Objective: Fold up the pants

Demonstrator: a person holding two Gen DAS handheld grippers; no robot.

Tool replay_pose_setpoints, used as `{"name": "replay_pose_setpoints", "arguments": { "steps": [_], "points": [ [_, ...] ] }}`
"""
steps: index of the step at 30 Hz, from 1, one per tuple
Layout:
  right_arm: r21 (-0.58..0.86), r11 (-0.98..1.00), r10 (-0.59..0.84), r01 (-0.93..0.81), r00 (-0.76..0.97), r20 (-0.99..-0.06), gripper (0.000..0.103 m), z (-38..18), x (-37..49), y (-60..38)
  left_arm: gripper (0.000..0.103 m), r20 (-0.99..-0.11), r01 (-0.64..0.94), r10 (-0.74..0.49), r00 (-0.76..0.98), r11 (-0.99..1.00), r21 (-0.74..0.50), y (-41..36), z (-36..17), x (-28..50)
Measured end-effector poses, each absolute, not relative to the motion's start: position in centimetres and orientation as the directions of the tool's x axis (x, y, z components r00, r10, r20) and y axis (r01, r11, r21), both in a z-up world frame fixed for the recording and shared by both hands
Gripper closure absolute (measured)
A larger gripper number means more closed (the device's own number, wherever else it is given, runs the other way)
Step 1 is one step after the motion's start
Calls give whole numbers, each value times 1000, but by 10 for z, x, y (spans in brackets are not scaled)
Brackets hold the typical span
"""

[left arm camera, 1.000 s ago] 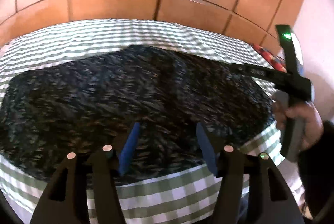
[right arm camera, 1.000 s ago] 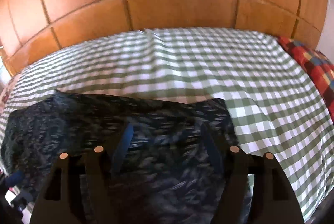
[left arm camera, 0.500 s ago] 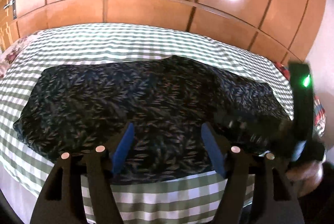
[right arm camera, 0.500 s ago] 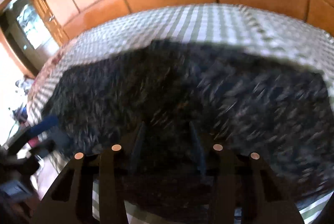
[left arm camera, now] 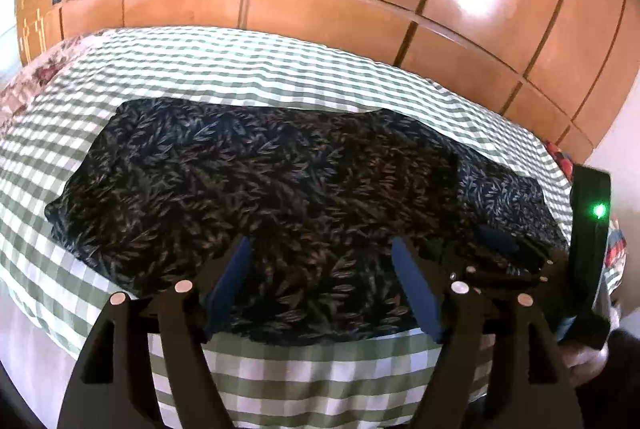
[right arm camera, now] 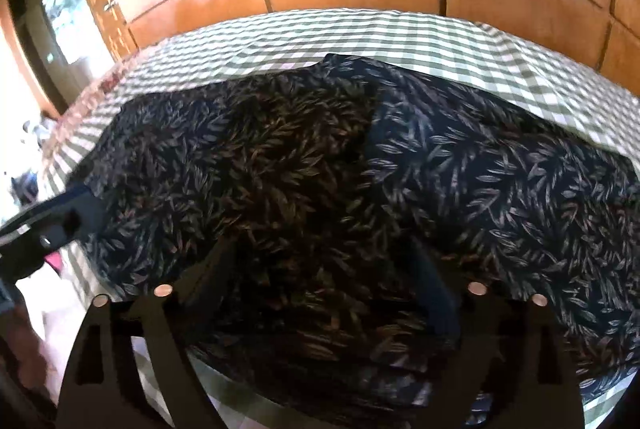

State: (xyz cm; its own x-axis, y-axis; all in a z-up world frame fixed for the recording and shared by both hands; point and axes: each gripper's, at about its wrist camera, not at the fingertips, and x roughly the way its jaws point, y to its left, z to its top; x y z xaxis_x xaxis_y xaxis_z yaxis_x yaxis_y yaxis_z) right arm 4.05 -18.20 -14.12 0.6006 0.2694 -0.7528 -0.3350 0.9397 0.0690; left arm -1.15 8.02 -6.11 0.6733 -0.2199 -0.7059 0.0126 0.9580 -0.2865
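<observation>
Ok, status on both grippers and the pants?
Left gripper open, empty, over pants. Right gripper open, low over pants. Pants lying on checked bedsheet. Nothing in the way.

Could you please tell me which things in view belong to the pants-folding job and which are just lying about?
For the job:
- pants
- left tongs, open
- right tongs, open
- checked bedsheet underneath

Just there:
- wooden wardrobe
- floral cloth
- red patterned cloth
</observation>
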Motion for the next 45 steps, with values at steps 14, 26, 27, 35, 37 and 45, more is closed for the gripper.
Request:
{"name": "replay_pose_setpoints", "arguments": {
  "steps": [14, 26, 27, 35, 37, 45],
  "points": [
    [57, 935, 277, -349, 624, -731, 14, -144, 36, -184, 29, -642, -197, -234, 731, 827, -526, 199, -65, -39],
    [47, 935, 275, -350, 639, -718, 14, -144, 33, -184, 39, -634, -409, -293, 716, 561, -720, 274, -117, -38],
    [45, 935, 275, -352, 639, -718, 14, -144, 33, -184, 40, -645, -417, -294, 705, 564, -713, 273, -120, -33],
    [28, 935, 267, -354, 648, -714, 14, -145, 32, -183, 52, -686, -460, -269, 677, 573, -678, 272, -129, -2],
    [24, 935, 265, -354, 650, -712, 14, -145, 32, -182, 74, -708, -471, -242, 663, 600, -646, 271, -130, 6],
    [22, 933, 265, -359, 646, -716, 14, -135, 32, -184, 89, -635, -290, -211, 743, 754, -590, 241, -86, 23]
  ]
}}
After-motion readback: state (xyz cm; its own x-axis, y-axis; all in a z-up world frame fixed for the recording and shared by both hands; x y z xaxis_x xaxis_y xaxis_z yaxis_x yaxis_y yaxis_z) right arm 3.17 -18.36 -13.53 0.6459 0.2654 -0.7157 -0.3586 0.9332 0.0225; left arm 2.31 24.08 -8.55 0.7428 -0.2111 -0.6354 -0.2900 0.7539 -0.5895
